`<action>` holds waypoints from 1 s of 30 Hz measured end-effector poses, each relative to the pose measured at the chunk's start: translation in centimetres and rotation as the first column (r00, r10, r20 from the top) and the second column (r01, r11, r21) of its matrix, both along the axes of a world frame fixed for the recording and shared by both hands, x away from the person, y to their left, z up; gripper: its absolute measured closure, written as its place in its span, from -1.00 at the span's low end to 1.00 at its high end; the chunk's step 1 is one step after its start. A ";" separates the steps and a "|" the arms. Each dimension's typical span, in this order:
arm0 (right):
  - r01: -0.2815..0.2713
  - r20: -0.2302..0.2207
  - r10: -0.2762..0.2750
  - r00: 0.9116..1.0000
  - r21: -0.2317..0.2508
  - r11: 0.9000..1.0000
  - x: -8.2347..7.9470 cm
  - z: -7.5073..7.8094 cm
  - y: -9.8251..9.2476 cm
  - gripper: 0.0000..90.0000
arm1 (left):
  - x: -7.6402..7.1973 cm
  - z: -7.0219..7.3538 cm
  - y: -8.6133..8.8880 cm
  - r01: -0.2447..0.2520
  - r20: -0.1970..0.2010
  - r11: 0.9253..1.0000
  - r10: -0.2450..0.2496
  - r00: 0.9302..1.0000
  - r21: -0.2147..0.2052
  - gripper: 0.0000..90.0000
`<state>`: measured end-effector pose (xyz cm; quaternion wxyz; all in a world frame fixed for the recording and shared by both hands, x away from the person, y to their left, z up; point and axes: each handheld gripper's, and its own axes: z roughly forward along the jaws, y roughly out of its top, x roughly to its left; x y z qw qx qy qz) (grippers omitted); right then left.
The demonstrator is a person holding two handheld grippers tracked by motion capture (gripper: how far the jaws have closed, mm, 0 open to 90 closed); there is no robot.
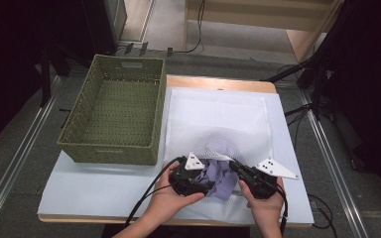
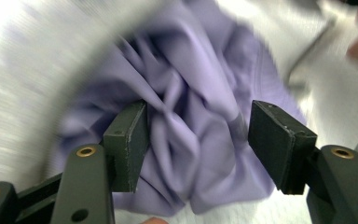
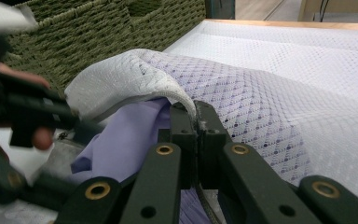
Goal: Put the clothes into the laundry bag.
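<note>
A white mesh laundry bag (image 1: 218,119) lies flat on the table, its mouth at the near edge. A crumpled lilac garment (image 1: 222,176) sits half inside that mouth. My right gripper (image 3: 196,114) is shut on the bag's rim (image 3: 135,77) and holds it lifted over the lilac garment (image 3: 121,140). My left gripper (image 2: 198,142) is open, its jaws on either side of the bunched lilac garment (image 2: 186,121). In the high view the left gripper (image 1: 194,182) is at the garment's left and the right gripper (image 1: 240,172) at its right.
An empty green woven basket (image 1: 113,111) stands on the table's left part, close beside the bag. A pale blue sheet (image 1: 89,188) covers the table. Cables trail from both grippers toward the near edge. Floor rails run along both sides.
</note>
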<state>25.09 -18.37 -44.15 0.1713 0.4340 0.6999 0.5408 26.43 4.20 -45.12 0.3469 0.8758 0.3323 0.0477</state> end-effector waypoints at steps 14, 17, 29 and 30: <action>-0.010 0.013 0.009 1.000 0.029 1.000 -0.6 0.6 0.0 0.97 | 2.0 0.3 -2.5 -0.184 0.089 0.972 0.198 0.976 -0.148 0.91; 0.000 0.010 -0.001 1.000 0.031 1.000 -0.5 0.7 -0.1 0.97 | 3.2 -1.3 -2.8 -0.221 0.069 0.968 0.230 0.971 -0.117 0.84; 0.018 -0.005 -0.018 1.000 0.020 1.000 0.0 0.0 -0.6 0.97 | 0.8 0.3 -0.3 -0.055 0.060 0.990 0.064 0.996 -0.131 -0.03; 0.019 -0.006 -0.019 1.000 0.020 1.000 0.0 0.0 -0.6 0.97 | 0.7 0.0 -0.4 -0.032 0.044 0.993 0.037 0.998 -0.114 -0.07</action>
